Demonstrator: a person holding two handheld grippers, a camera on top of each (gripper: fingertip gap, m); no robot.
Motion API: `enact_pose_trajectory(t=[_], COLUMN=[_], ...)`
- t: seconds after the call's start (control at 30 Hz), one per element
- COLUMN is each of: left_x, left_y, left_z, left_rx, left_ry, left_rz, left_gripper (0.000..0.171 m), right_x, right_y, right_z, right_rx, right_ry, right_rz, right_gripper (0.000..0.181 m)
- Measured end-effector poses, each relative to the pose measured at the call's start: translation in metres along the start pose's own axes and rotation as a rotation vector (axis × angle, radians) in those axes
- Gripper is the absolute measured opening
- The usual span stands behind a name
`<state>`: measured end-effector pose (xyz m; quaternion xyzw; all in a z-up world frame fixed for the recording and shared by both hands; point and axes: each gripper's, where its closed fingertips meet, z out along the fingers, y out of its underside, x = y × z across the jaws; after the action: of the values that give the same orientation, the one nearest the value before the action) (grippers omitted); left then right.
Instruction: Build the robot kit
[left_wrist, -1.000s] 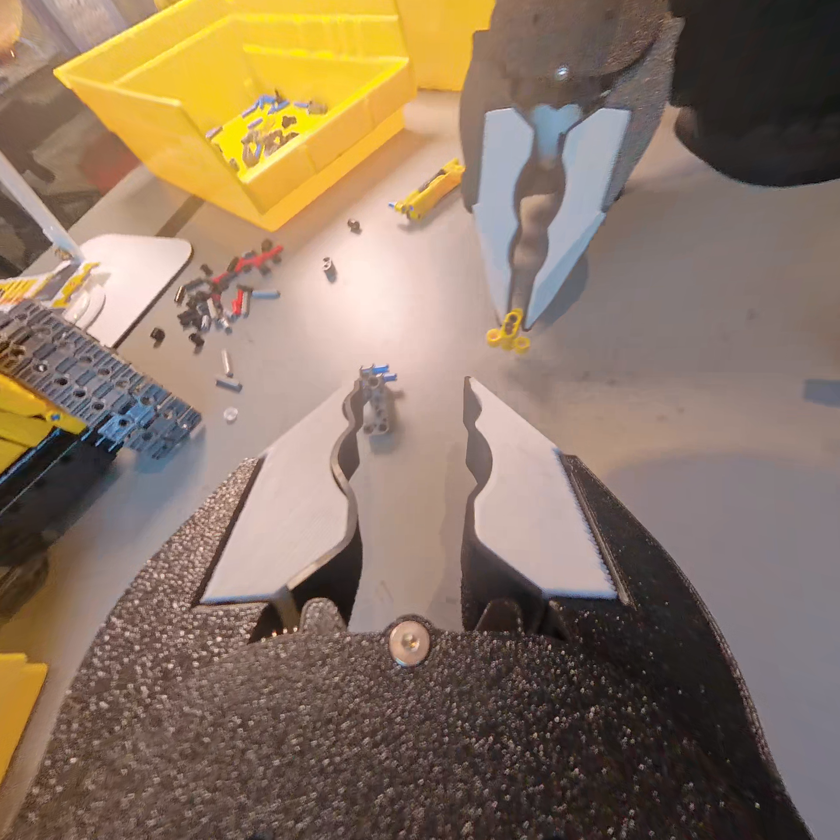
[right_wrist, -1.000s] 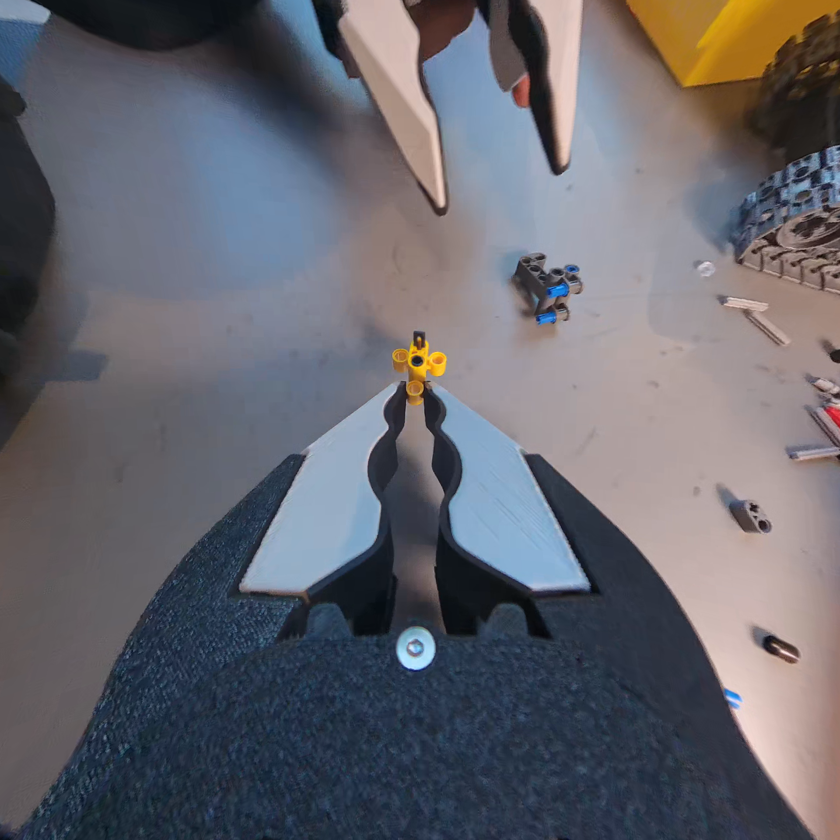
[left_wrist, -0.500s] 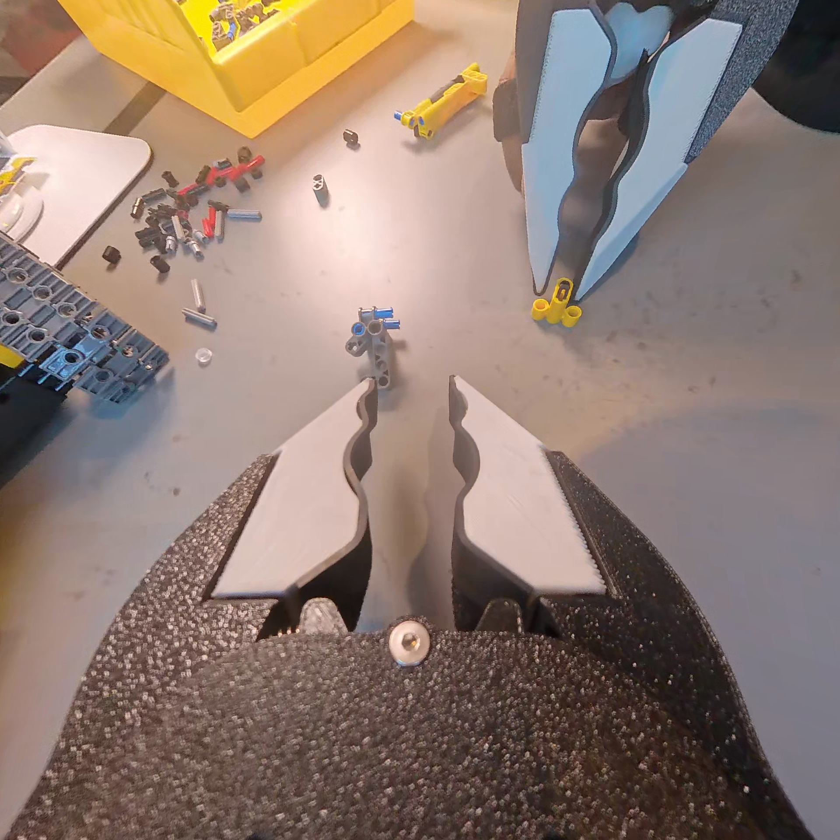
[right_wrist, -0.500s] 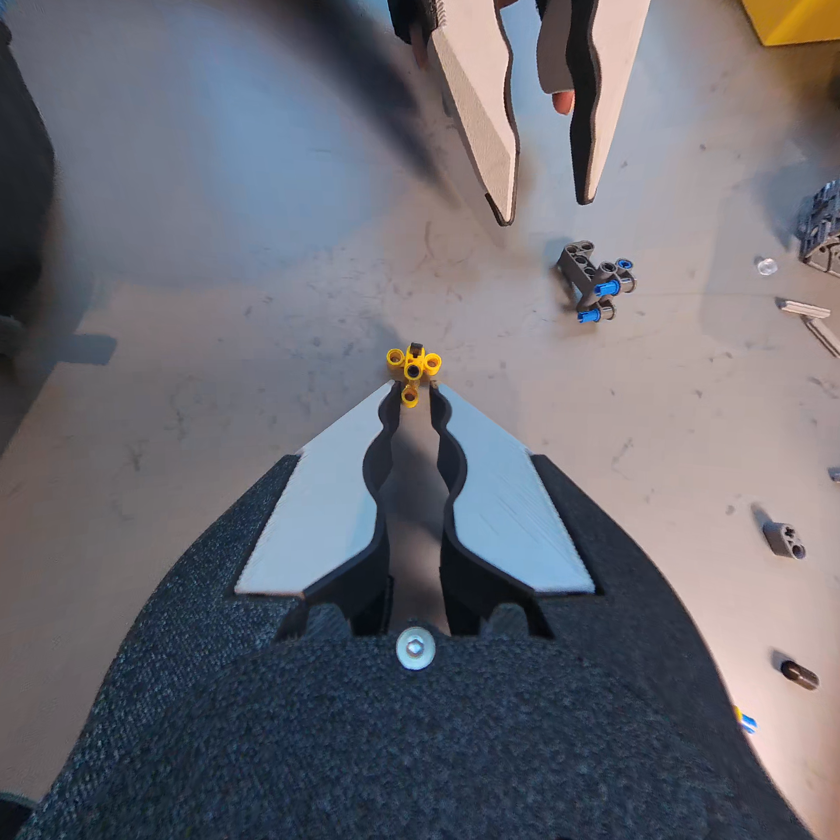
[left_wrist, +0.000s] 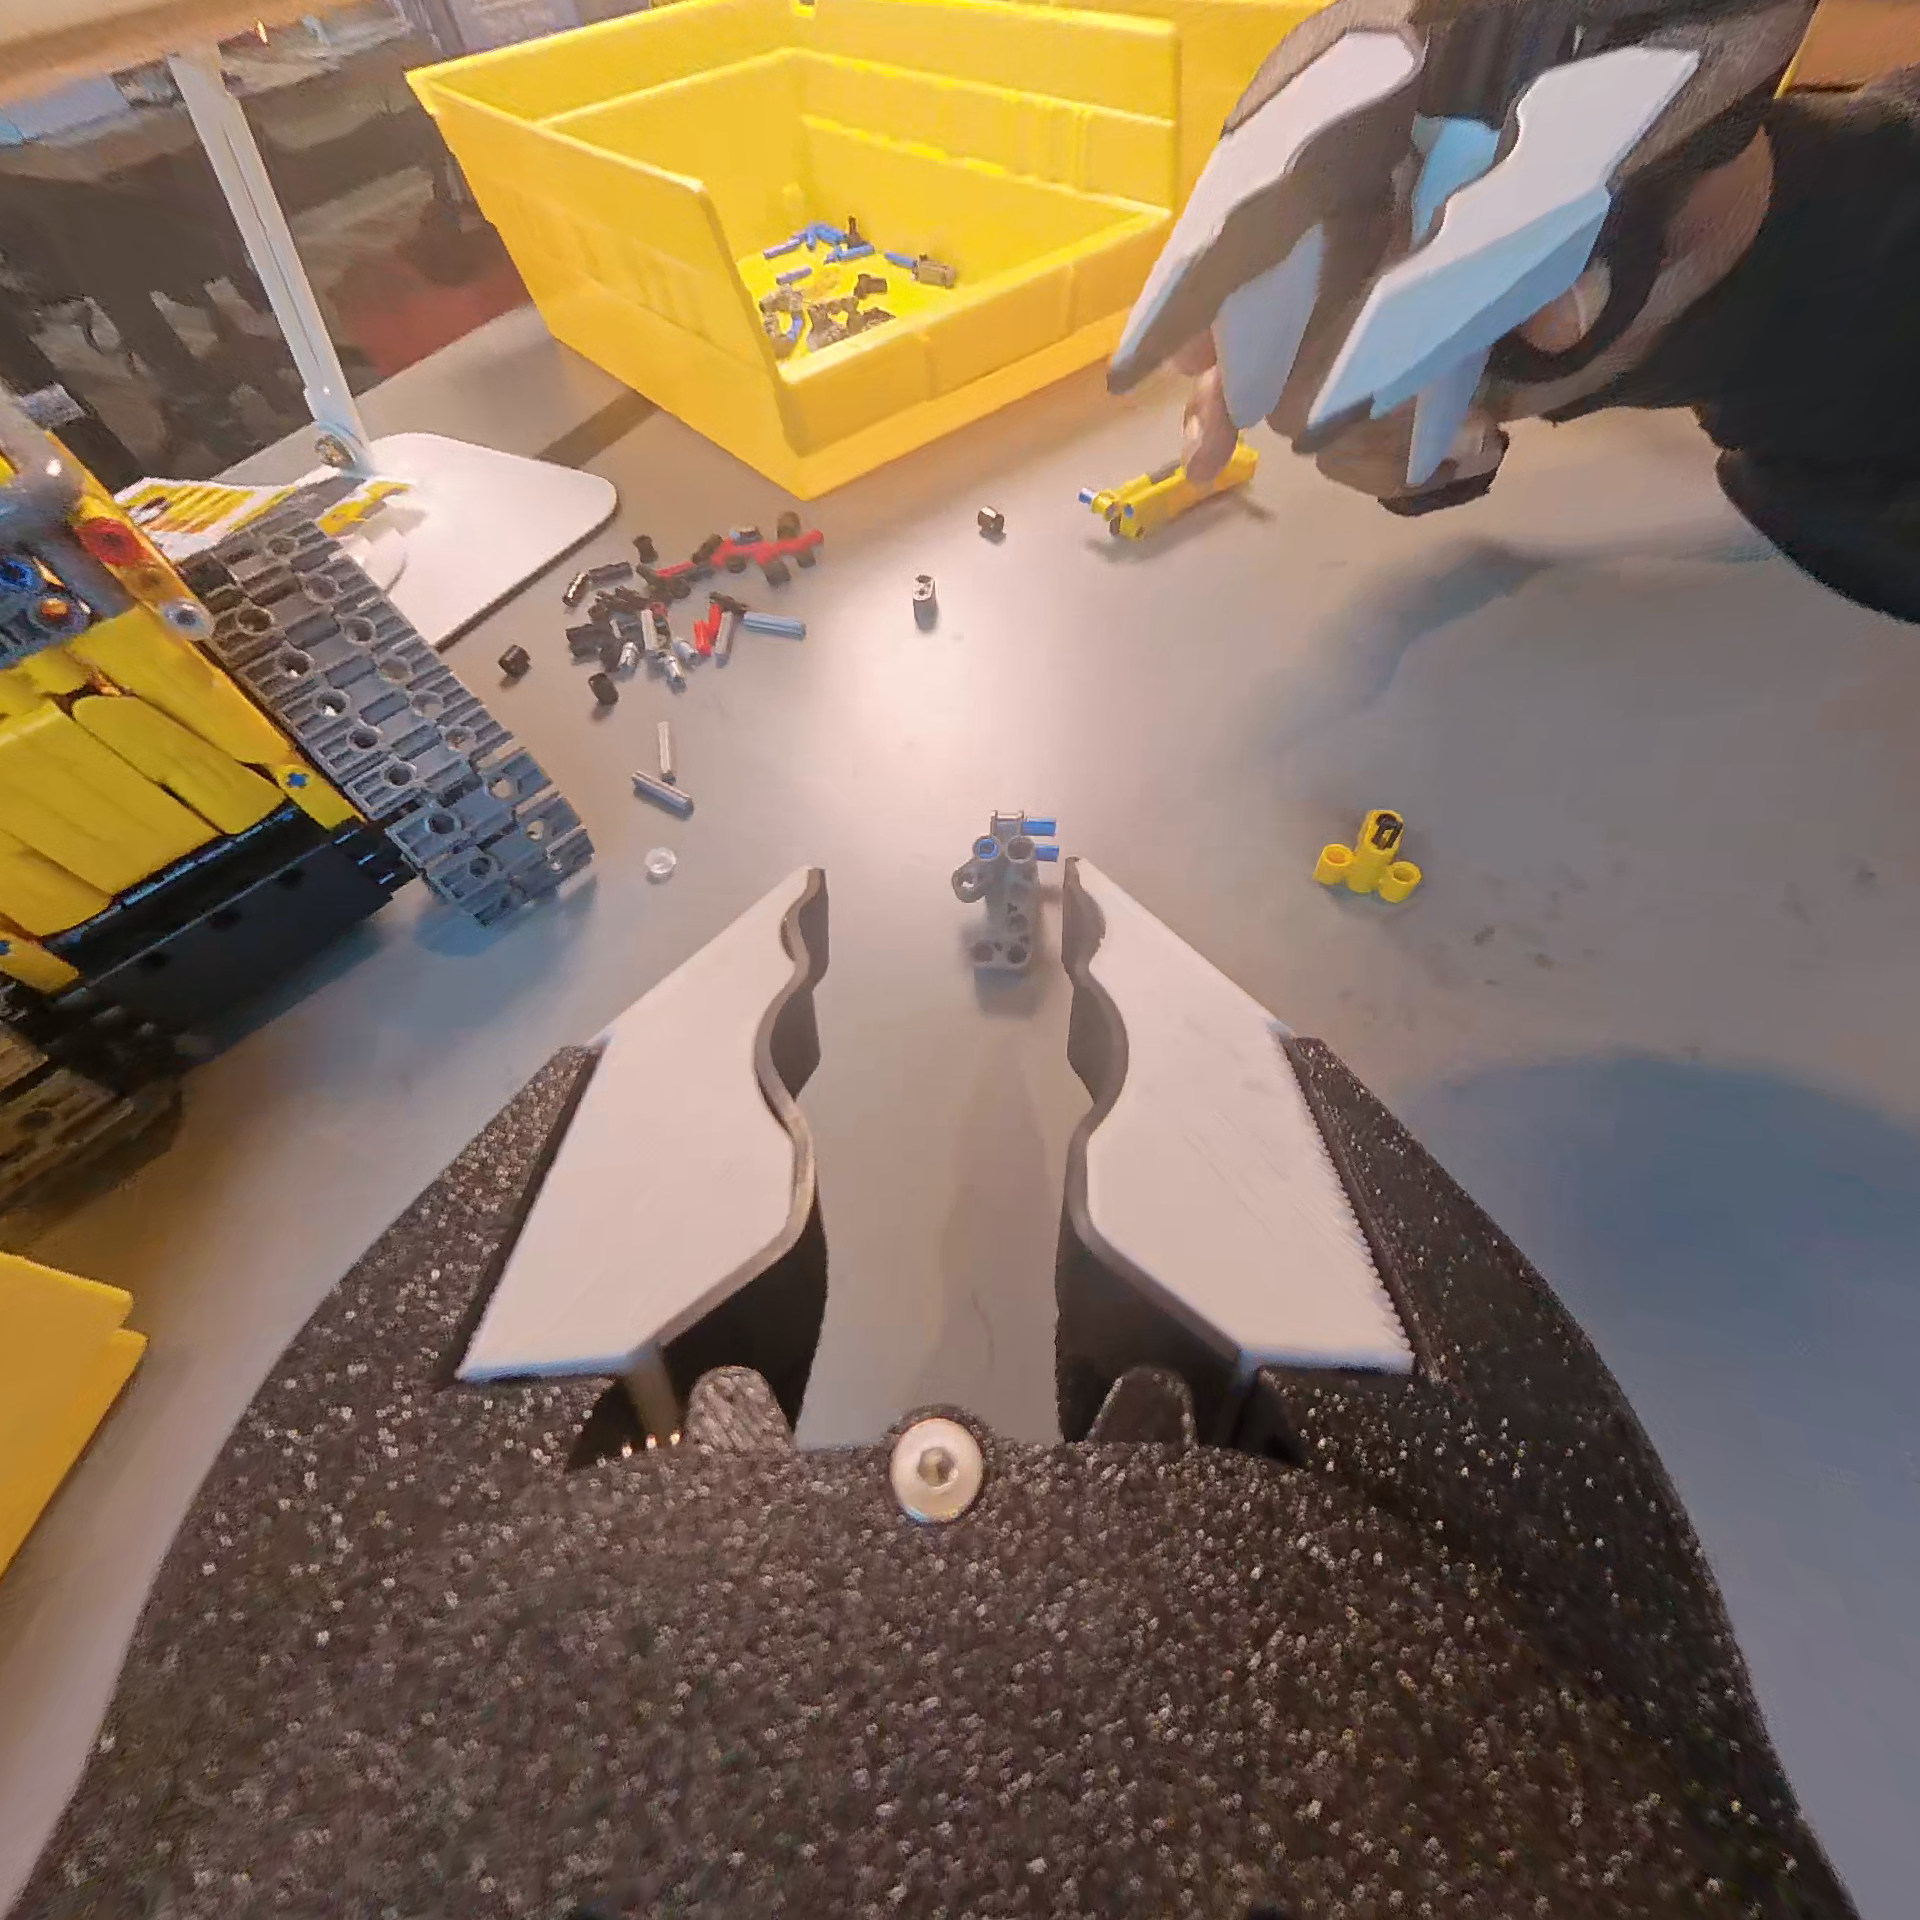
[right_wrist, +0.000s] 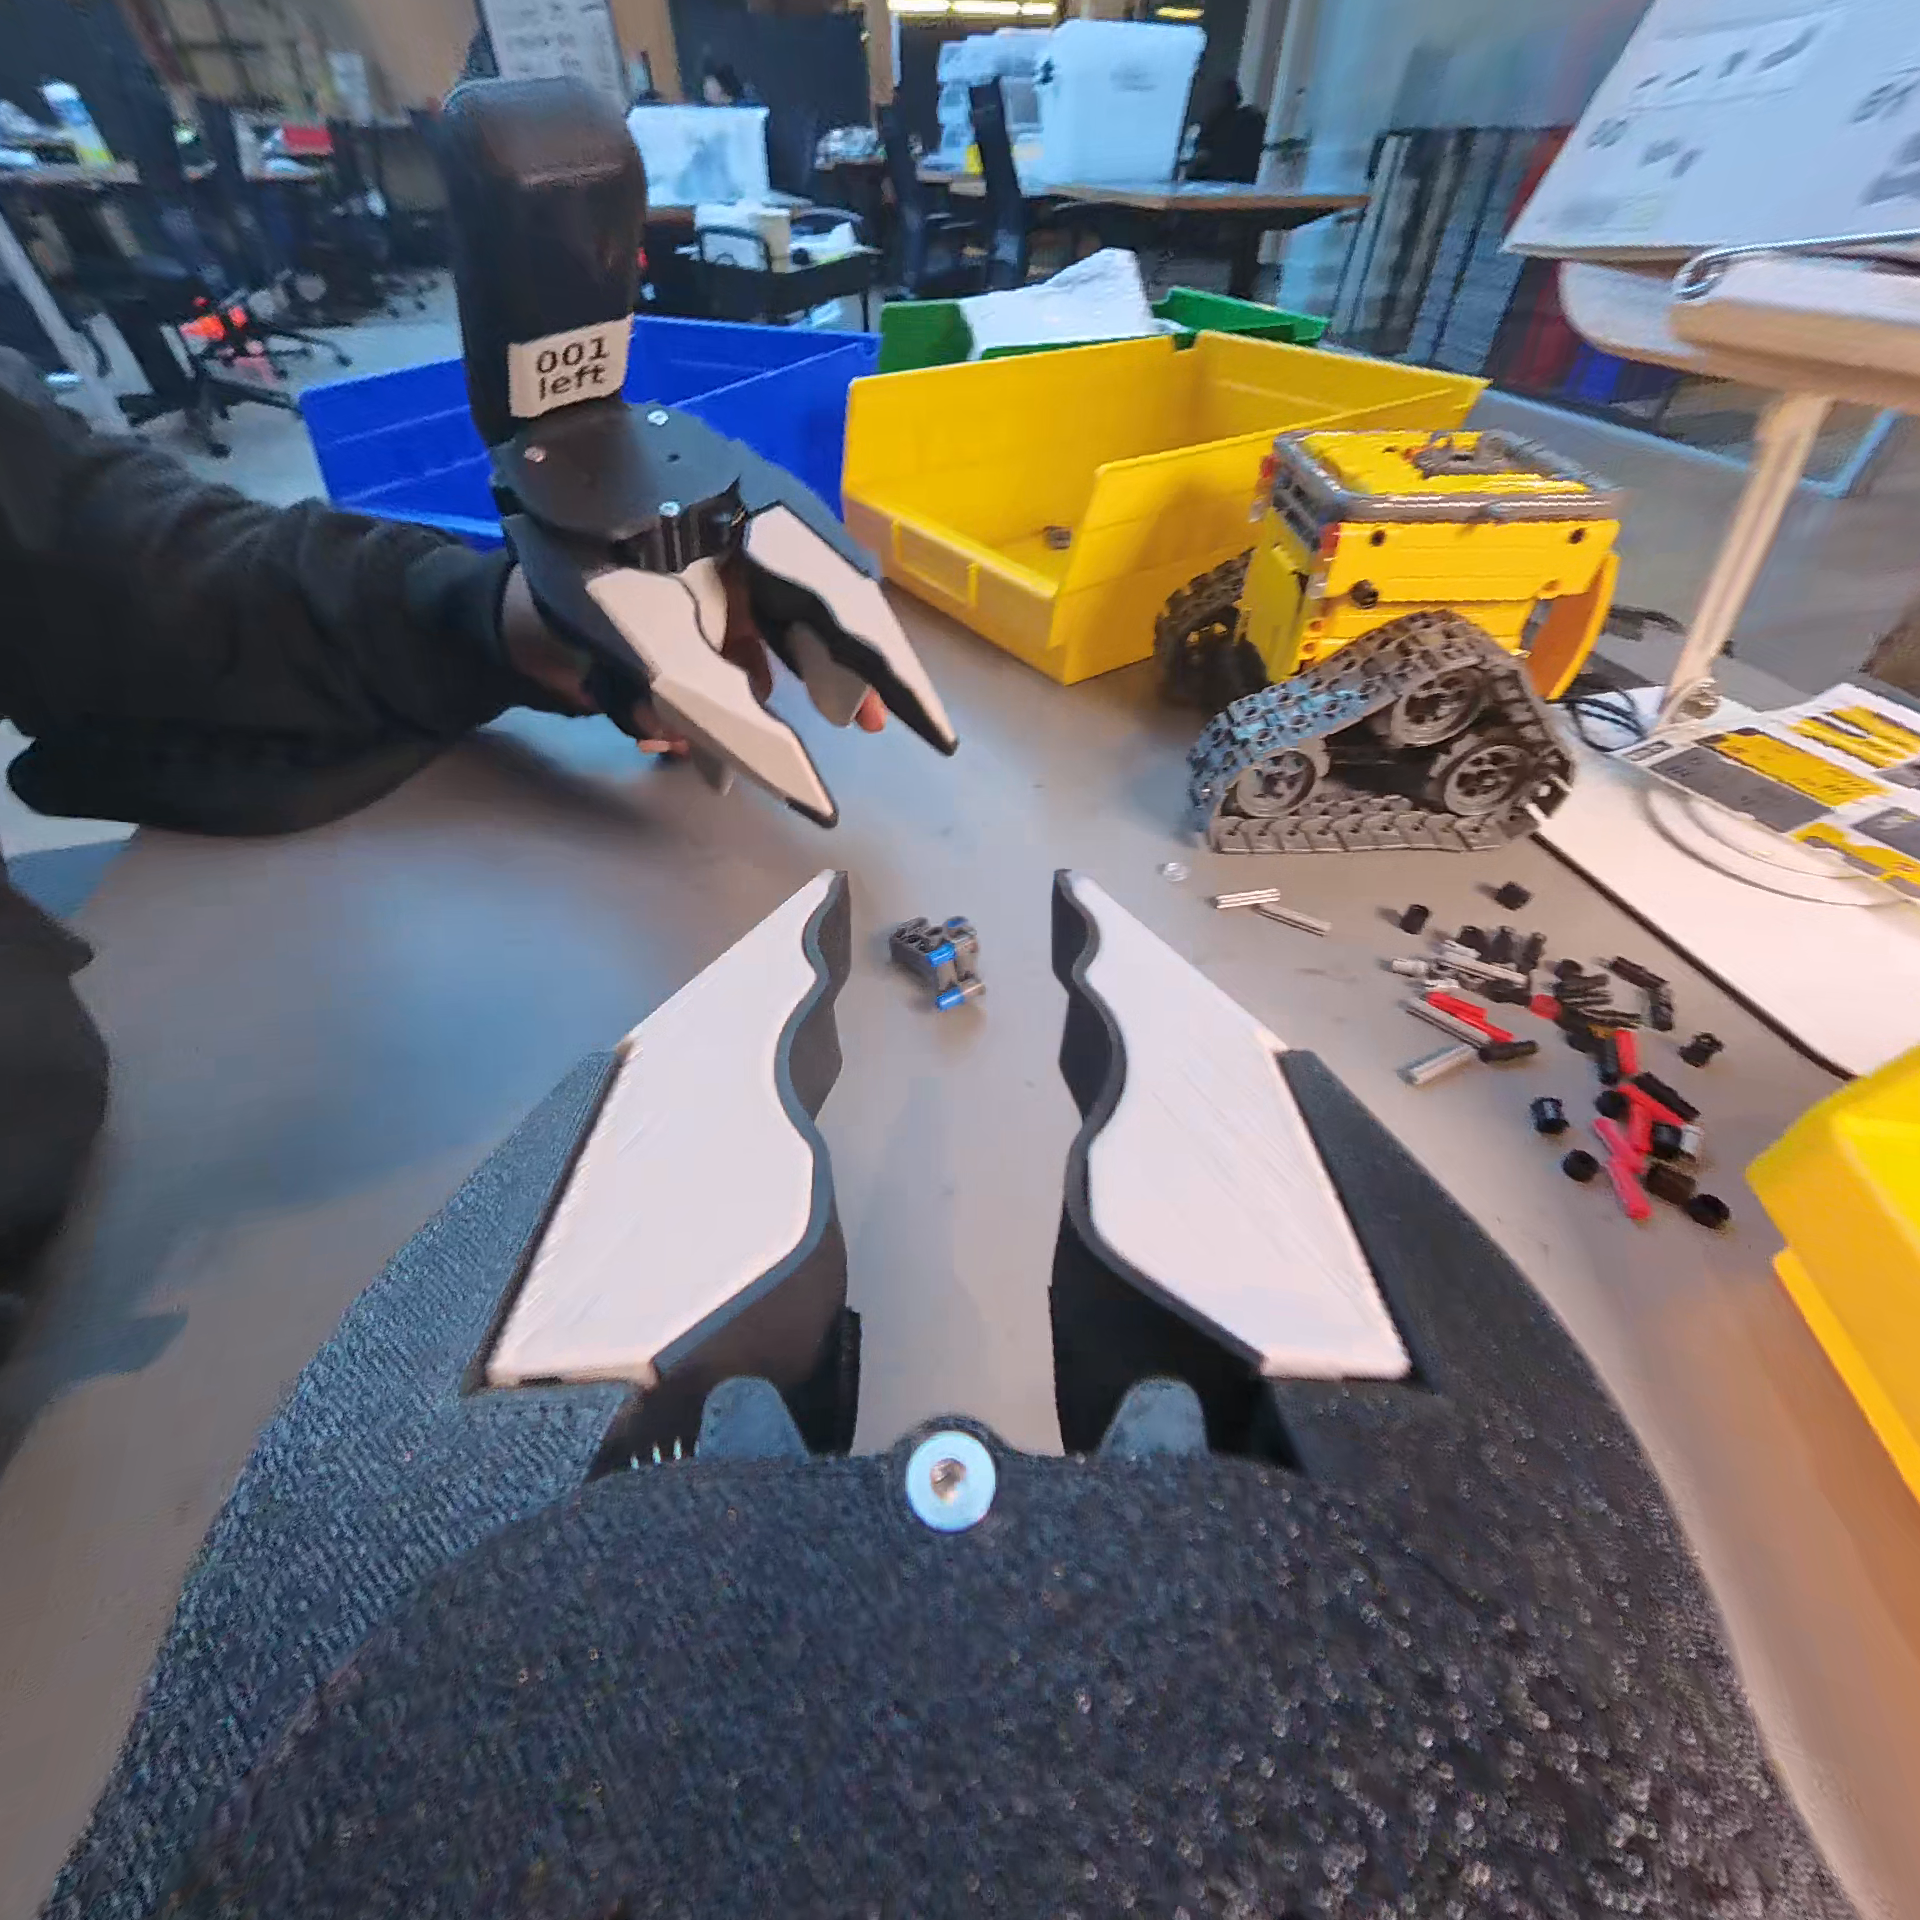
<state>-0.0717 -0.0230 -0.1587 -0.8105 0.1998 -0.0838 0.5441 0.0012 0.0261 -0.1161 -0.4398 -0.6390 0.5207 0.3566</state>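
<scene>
Handle label (right_wrist: 566, 379): white tag with dark print on the black handle of my left gripper (right_wrist: 883, 779); legible, wording withheld.
Booklet pages (right_wrist: 1787, 769): yellow-and-black printed sheets lying right of the tracked toy (right_wrist: 1434, 582); print too small to read.
Raised sheet (right_wrist: 1756, 114): grey print, blurred, unreadable.
Wall poster (right_wrist: 540, 42): distant, unreadable.

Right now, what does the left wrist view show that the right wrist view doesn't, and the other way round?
Only the left wrist view shows the yellow connector lying on the table and a yellow beam. Only the right wrist view shows the blue bin, green bin and booklet. Both show the grey connector, tracked model, loose pins, and both open grippers: left gripper, right gripper.
</scene>
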Motion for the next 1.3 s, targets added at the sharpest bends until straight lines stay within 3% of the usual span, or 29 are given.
enact_pose_trajectory(t=[0.33,0.53,0.63,0.73,0.93,1.1,1.2,1.27,1.3], left_x=[0.012,0.018,0.019,0.019,0.027,0.056,0.069,0.072,0.073], left_y=[0.034,0.038,0.04,0.038,0.006,-0.015,-0.02,-0.021,-0.022], left_z=[0.015,0.031,0.041,0.043,0.034,0.031,0.03,0.029,0.029], left_rx=[-0.231,-0.288,-0.322,-0.319,-0.185,-0.067,-0.028,-0.019,-0.013], left_ry=[0.098,0.097,0.1,0.072,-0.115,-0.202,-0.211,-0.22,-0.219], left_rz=[-0.057,0.002,0.041,0.103,0.541,0.914,1.035,1.081,1.083], left_gripper=[0.035,0.026,0.015,0.015,0.014,0.014,0.014,0.014,0.014], right_x=[0.015,-0.025,-0.038,-0.039,-0.022,-0.032,-0.044,-0.049,-0.049], right_y=[0.003,0.029,0.042,0.054,0.044,0.037,0.035,0.037,0.038], right_z=[-0.004,-0.002,0.0,0.002,0.008,0.013,0.014,0.014,0.014], right_rx=[-0.025,-0.212,-0.283,-0.336,-0.269,-0.221,-0.213,-0.227,-0.23], right_ry=[0.085,-0.141,-0.193,-0.189,-0.097,-0.168,-0.236,-0.252,-0.247], right_rz=[-0.018,-0.054,-0.086,-0.117,0.007,0.158,0.201,0.171,0.142], right_gripper=[0.038,0.038,0.038,0.038,0.036,0.044,0.044,0.027,0.026])
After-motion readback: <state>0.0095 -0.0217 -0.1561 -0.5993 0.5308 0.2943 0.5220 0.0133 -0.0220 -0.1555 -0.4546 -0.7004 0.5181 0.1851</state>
